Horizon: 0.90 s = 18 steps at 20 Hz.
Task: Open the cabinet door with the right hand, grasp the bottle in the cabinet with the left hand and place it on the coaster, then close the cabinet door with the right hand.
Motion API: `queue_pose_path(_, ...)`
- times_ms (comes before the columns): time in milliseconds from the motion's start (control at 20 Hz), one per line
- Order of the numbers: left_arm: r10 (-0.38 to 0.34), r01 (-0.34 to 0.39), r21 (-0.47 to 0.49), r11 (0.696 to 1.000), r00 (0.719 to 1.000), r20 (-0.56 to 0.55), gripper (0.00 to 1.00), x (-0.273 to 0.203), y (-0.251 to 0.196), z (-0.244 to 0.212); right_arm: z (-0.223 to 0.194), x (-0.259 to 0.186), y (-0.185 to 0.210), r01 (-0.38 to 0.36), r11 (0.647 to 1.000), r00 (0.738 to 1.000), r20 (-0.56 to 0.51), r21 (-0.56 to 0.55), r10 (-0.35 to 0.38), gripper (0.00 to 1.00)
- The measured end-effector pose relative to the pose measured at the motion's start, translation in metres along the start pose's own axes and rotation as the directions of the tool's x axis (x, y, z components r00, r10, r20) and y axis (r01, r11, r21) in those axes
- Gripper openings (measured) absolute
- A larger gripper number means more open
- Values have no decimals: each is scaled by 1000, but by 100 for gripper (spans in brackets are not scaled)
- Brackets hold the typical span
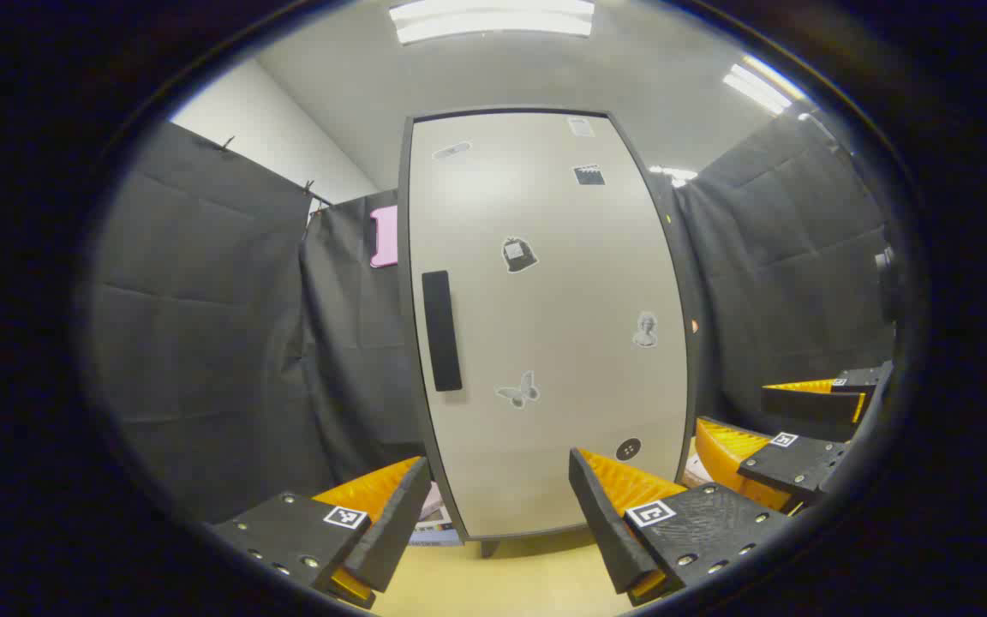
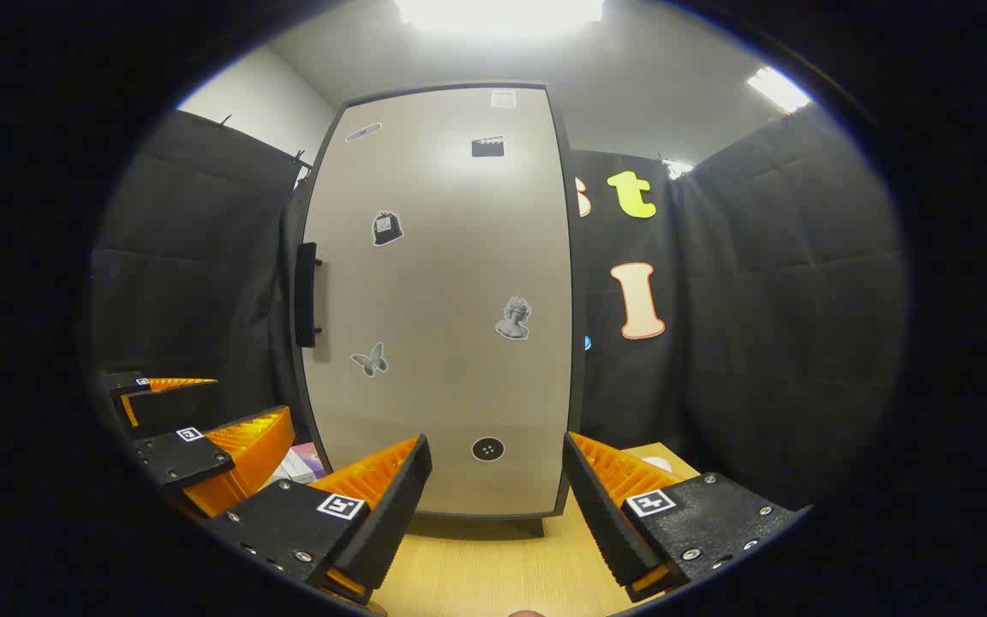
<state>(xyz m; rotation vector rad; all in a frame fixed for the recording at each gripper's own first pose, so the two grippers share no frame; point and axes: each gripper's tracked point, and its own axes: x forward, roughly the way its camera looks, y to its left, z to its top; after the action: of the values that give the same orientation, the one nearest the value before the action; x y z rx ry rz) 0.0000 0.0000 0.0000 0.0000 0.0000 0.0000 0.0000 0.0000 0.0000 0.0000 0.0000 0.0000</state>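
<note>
A tall cabinet with a pale grey door (image 1: 545, 326) stands shut ahead of both grippers on a wooden table (image 1: 511, 583). Its dark vertical handle (image 1: 441, 331) sits near the door's left edge. In the right gripper view the same door (image 2: 442, 300) and its handle (image 2: 308, 294) face me. My left gripper (image 1: 493, 506) is open, a short way in front of the door's lower part. My right gripper (image 2: 493, 493) is open too, level with the door's bottom. The right gripper (image 1: 789, 428) appears at the right of the left gripper view, and the left gripper (image 2: 194, 428) at the left of the right gripper view.
Black cloth walls close in the booth on both sides and behind the cabinet. A pink object (image 1: 384, 236) hangs behind the cabinet's left edge. Some papers (image 1: 433, 518) lie on the table left of the cabinet's foot. A small white round thing (image 2: 656, 463) lies on the table right of the cabinet.
</note>
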Motion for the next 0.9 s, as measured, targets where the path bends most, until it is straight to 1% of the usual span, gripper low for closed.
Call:
queue_pose_path(50,1,-1,5,1000,1000,4,90,0,1,0,0,-3,1,-6,1000,1000,3,1,5,95)
queue_pose_path(100,1,-1,11,1000,1000,7,93,1,1,0,3,-3,3,-13,1000,1000,9,9,13,95)
queue_pose_path(150,-3,3,13,1000,1000,4,93,3,-1,-2,5,-4,1,-14,1000,1000,10,12,14,94)
queue_pose_path(200,1,0,9,1000,1000,-6,96,3,-1,-3,8,-4,1,-16,1000,1000,11,9,16,95)
queue_pose_path(250,3,-3,3,1000,1000,-13,90,3,-1,-4,9,-5,1,-16,1000,1000,13,4,16,95)
queue_pose_path(300,5,-5,-3,1000,1000,-11,96,1,-1,-2,12,-5,1,-17,1000,1000,16,7,17,95)
queue_pose_path(400,2,-2,-5,1000,1000,-5,89,2,-2,0,15,-7,0,-14,1000,1000,24,8,14,95)
queue_pose_path(450,-1,1,-2,1000,1000,-8,89,4,-2,0,17,-7,1,-13,1000,999,30,2,13,95)
queue_pose_path(500,-3,3,1,1000,1000,-11,96,4,-3,0,18,-8,1,-11,1000,999,34,-5,11,95)
queue_pose_path(600,-5,5,-8,1000,1000,-16,93,6,-3,0,17,-6,3,-15,1000,999,30,-11,15,95)
queue_pose_path(750,-13,11,-32,999,999,-48,95,10,-5,-9,15,-3,3,-14,1000,1000,23,-10,14,95)
queue_pose_path(850,-16,14,-30,999,999,-46,96,14,-3,-10,15,-2,2,-10,1000,1000,20,-22,10,95)
queue_pose_path(900,-24,22,-30,999,999,-44,93,15,-4,-9,15,-3,3,-7,1000,1000,19,-29,7,95)
